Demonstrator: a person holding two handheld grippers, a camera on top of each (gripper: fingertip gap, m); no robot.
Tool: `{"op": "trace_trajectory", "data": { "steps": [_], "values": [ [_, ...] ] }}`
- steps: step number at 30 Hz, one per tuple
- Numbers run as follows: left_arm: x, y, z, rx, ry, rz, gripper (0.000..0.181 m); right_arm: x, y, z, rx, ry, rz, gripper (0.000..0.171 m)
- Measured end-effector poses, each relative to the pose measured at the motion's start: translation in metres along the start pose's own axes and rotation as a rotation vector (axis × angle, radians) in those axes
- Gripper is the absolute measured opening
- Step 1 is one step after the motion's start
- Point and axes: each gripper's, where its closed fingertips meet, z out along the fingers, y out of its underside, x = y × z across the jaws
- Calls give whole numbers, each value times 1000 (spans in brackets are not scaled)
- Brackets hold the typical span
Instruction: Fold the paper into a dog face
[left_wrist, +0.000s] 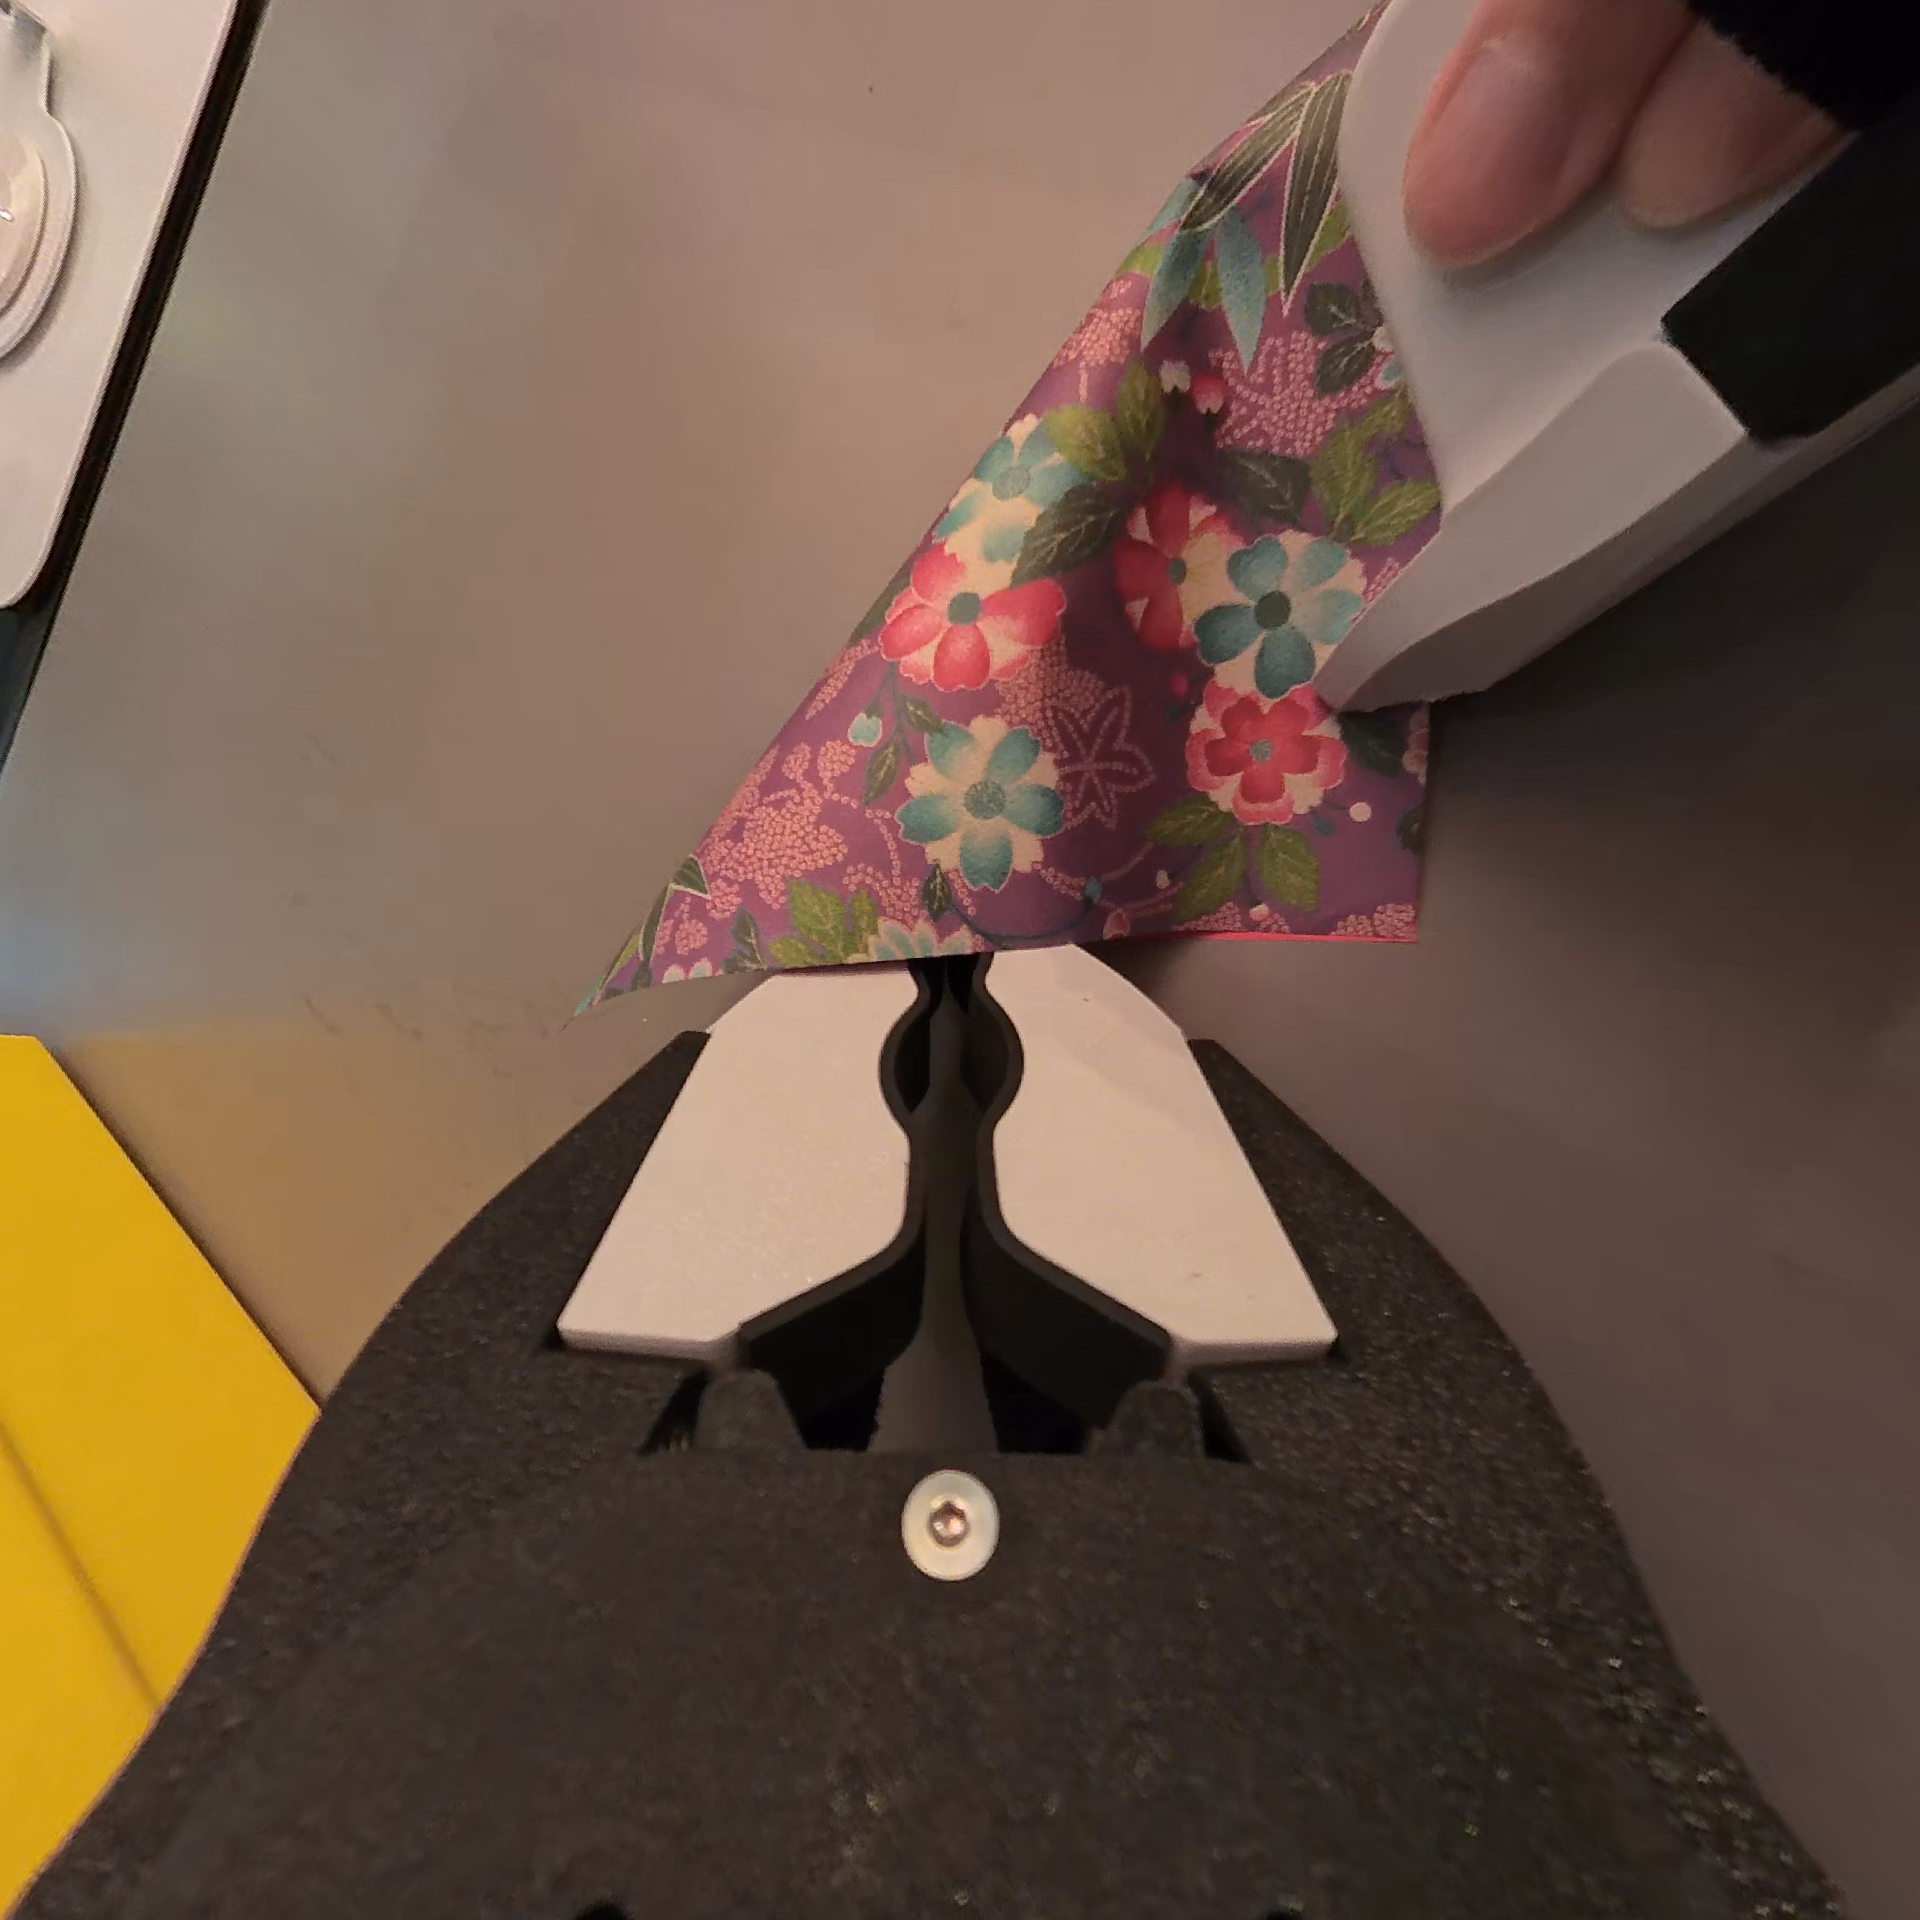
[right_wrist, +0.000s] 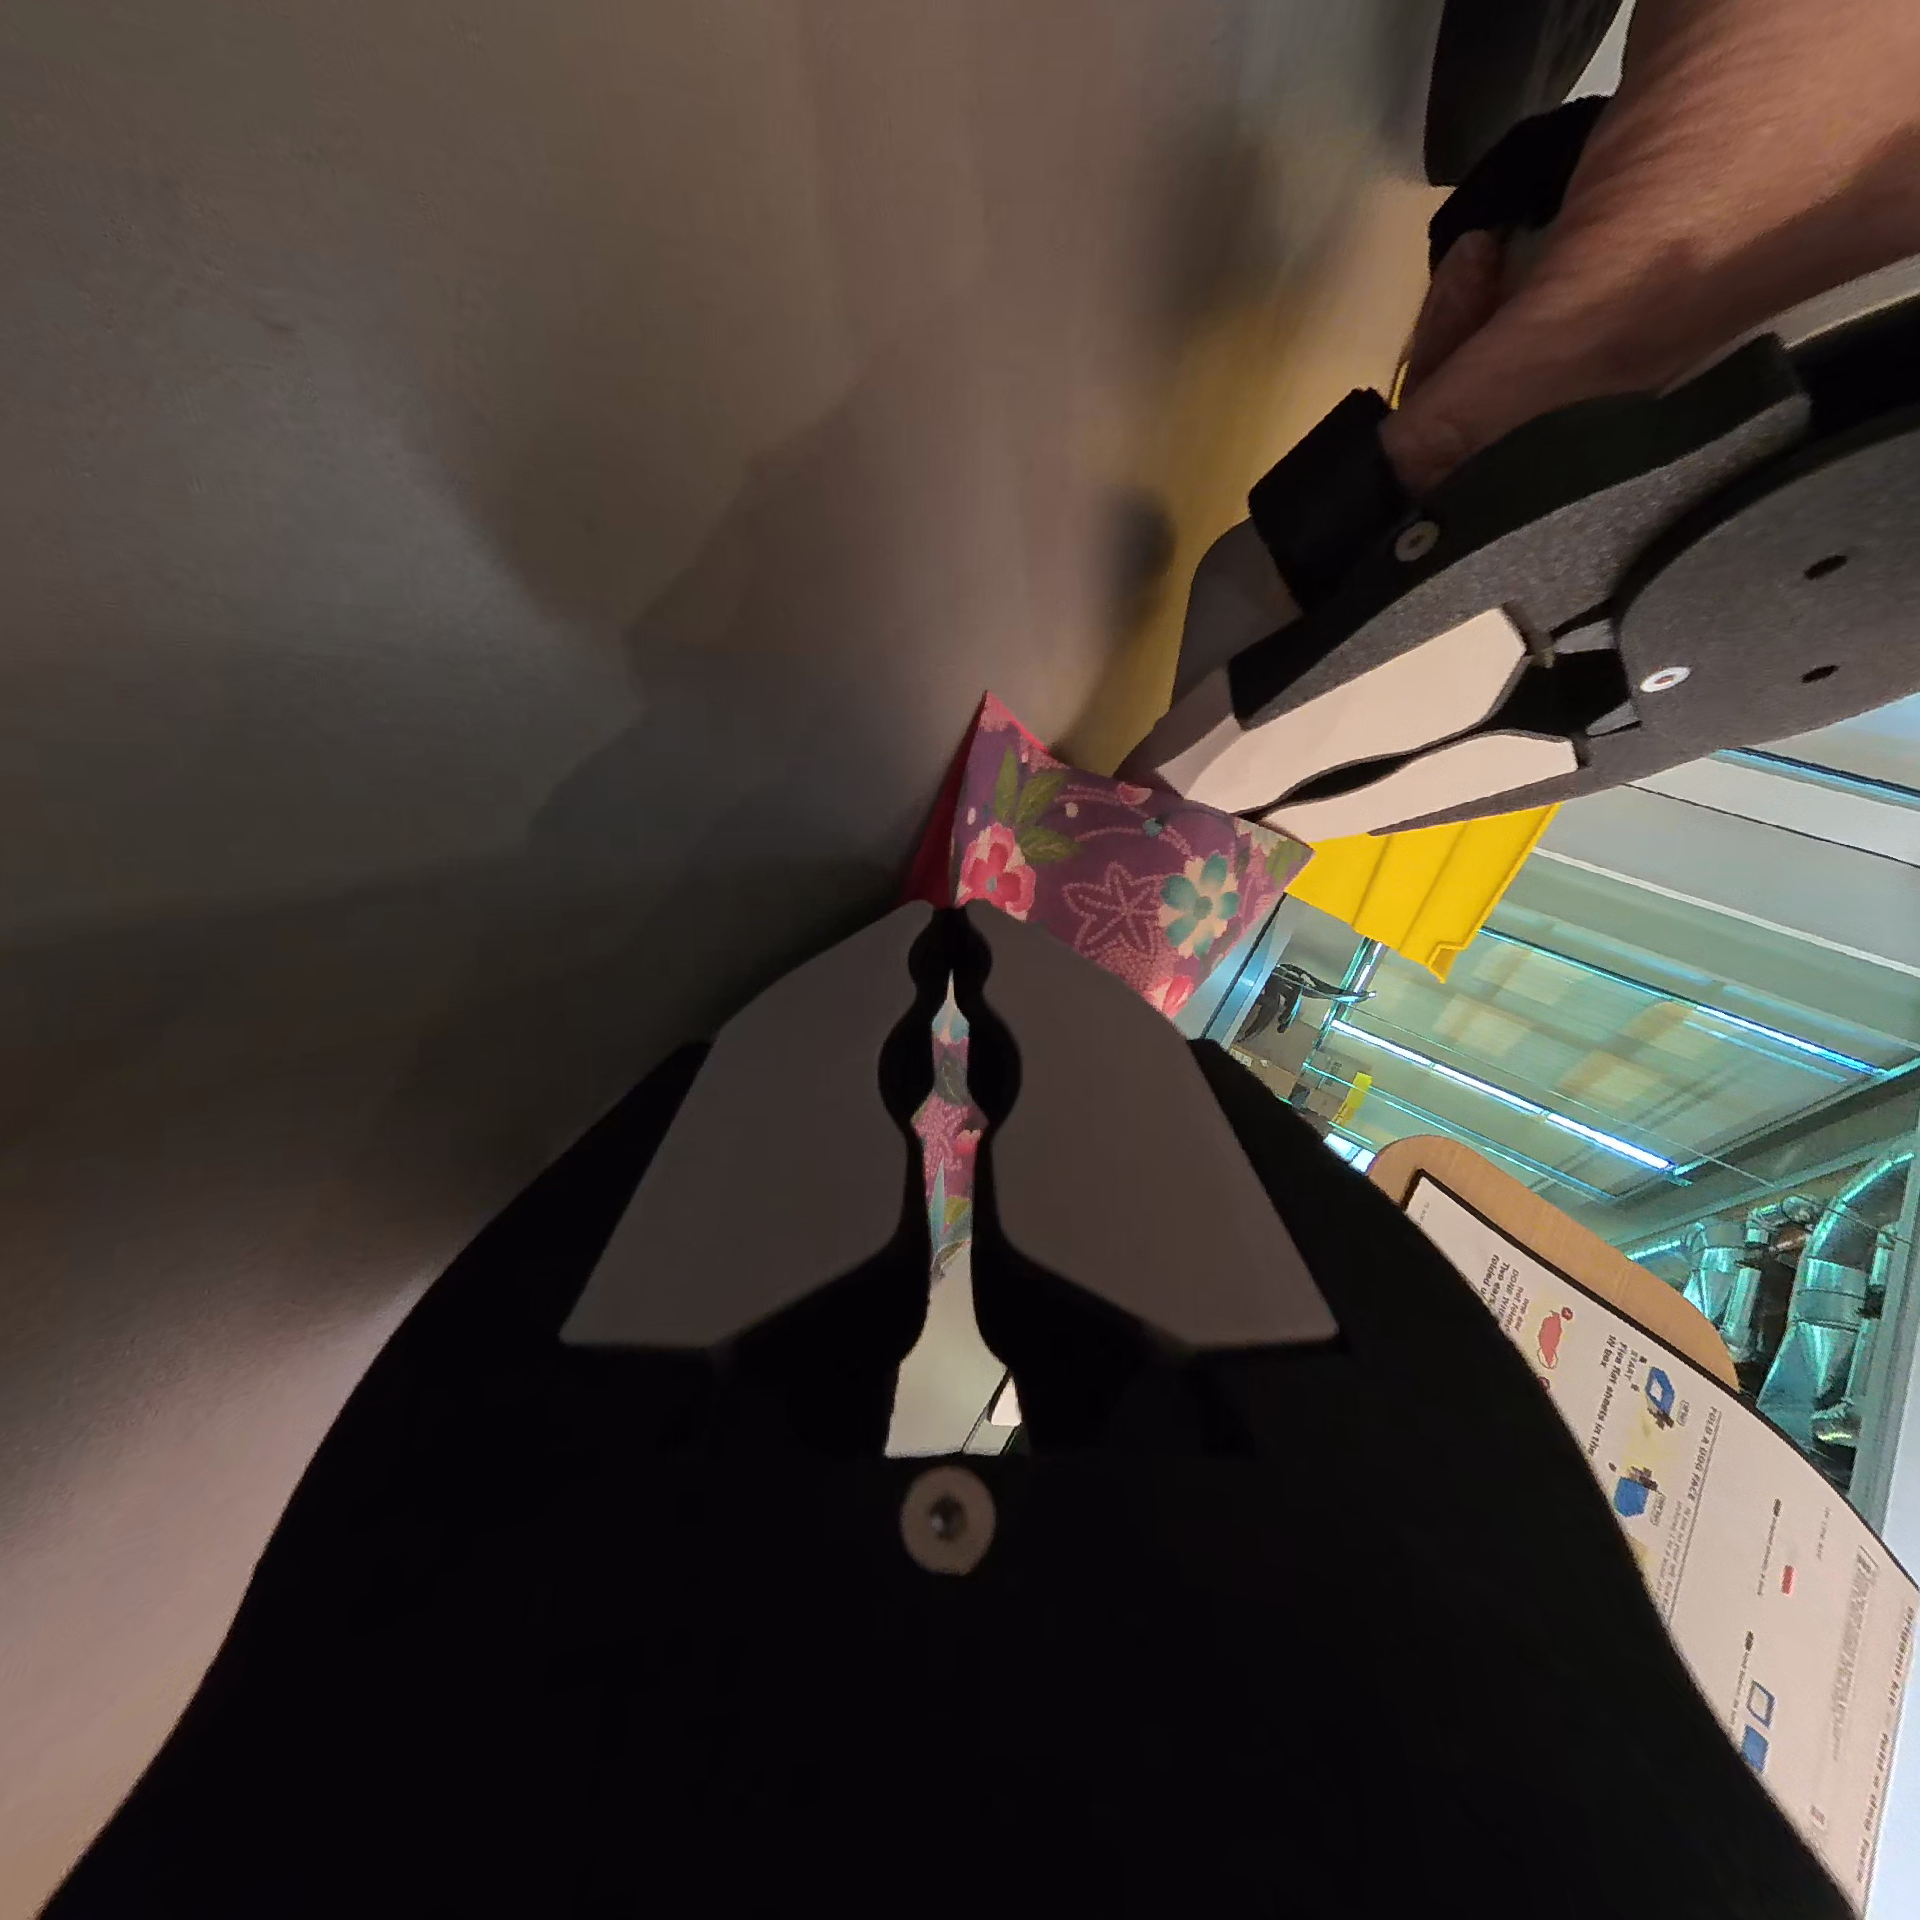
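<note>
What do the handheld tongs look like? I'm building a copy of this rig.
Each pair of tongs, left tongs and right tongs, has a coarse black body, one silver screw with a washer, and two flat pale grey fingers with wavy black inner pads. A black strap crosses the person's finger.

— Where's the paper (left_wrist: 1091, 727) from my left hand-held gripper (left_wrist: 951, 977)?

— Just ahead of its tips, raised off the tabletop (left_wrist: 520, 520), its lower edge over them. My right hand-held gripper (right_wrist: 948, 940) comes in from the upper right and sits on the paper's right side.

— And around it?

— A bin (left_wrist: 114, 1403) lies at my lower left; a flat tray (left_wrist: 94, 260) at far upper left.
</note>
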Motion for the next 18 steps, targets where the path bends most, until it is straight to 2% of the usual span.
{"op": "trace_trajectory", "data": {
  "steps": [18],
  "values": [
    [-1,0,1,3,-10,-4,0,0,0,0,-27,-2,-27,1]
  ]
}}
